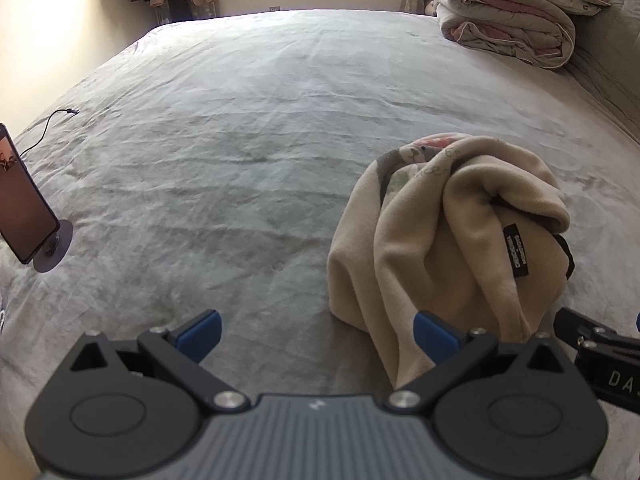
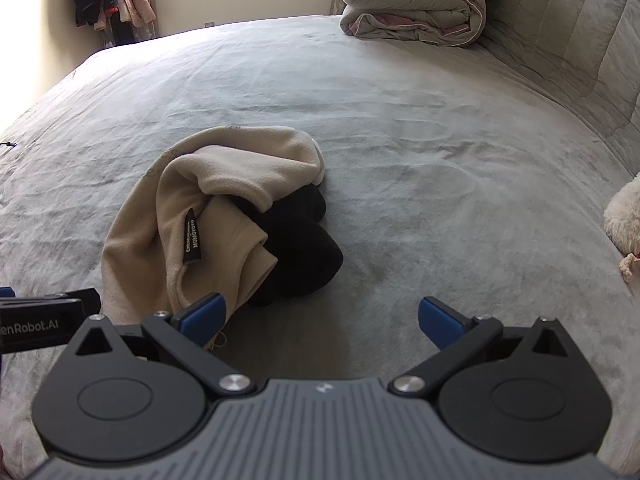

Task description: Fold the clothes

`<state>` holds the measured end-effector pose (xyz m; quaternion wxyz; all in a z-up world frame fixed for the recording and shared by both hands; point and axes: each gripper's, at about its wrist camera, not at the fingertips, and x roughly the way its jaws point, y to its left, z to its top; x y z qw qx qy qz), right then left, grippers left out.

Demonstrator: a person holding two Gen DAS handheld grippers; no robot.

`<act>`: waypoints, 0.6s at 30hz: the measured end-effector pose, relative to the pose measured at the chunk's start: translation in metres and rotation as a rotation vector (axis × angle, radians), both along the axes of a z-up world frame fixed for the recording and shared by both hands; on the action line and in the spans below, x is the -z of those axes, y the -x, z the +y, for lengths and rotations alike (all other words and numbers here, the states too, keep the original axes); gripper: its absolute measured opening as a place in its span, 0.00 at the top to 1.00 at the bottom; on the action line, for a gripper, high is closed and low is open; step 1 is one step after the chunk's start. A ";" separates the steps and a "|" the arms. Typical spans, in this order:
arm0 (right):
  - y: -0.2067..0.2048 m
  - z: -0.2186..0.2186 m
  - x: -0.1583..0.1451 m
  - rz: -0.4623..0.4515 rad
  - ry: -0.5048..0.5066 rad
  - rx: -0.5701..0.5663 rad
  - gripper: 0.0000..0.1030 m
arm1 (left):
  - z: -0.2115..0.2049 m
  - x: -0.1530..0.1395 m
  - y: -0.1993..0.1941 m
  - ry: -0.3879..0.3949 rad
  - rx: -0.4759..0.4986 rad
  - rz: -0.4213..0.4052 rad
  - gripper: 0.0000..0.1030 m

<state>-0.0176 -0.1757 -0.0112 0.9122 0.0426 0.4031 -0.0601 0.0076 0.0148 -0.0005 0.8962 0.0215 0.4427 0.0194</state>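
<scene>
Both the left gripper (image 1: 318,334) and right gripper (image 2: 322,320) hover with jaws spread wide, empty. Just ahead, a crumpled beige fleece garment (image 2: 208,216) lies on the grey bedspread (image 2: 400,140); its black label (image 2: 193,236) reads "MOMOYOYO". A folded duvet (image 2: 412,12) sits far back.

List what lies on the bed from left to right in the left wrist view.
Phone on a stand → cable end → crumpled beige garment; the folded quilt lies far back, on the right.
</scene>
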 end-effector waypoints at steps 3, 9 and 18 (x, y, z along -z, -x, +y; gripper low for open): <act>-0.001 0.000 0.000 0.001 -0.004 0.002 0.00 | 0.000 0.000 0.000 -0.002 -0.001 -0.002 0.01; 0.000 0.000 0.001 0.002 -0.005 0.004 0.00 | 0.000 0.000 0.000 -0.004 -0.003 -0.005 0.01; -0.001 0.000 0.001 0.005 -0.006 0.005 0.00 | 0.001 -0.001 0.001 -0.006 -0.002 -0.008 0.01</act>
